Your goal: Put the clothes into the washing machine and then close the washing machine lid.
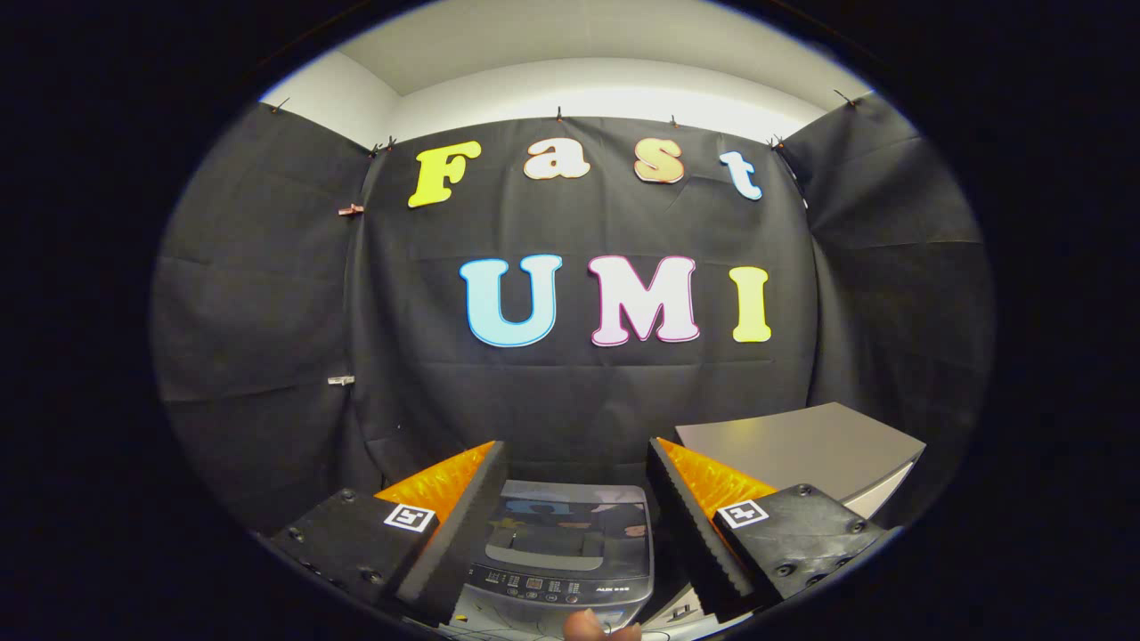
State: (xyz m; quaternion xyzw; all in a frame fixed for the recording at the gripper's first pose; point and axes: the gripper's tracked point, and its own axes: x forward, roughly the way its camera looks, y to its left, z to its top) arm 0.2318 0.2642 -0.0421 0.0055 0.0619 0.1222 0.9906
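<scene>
A small grey top-loading washing machine (561,552) stands below and just ahead of my gripper (577,458), seen between the two fingers. Its dark glossy lid (559,525) lies flat and shut, with a control panel along its near edge. My gripper is open, held above the machine, with nothing between its fingers. A fingertip of a person's hand (592,625) shows at the machine's near edge.
A grey table top (802,445) stands to the right of the machine, beyond the right finger. Black cloth walls close the booth behind and on both sides.
</scene>
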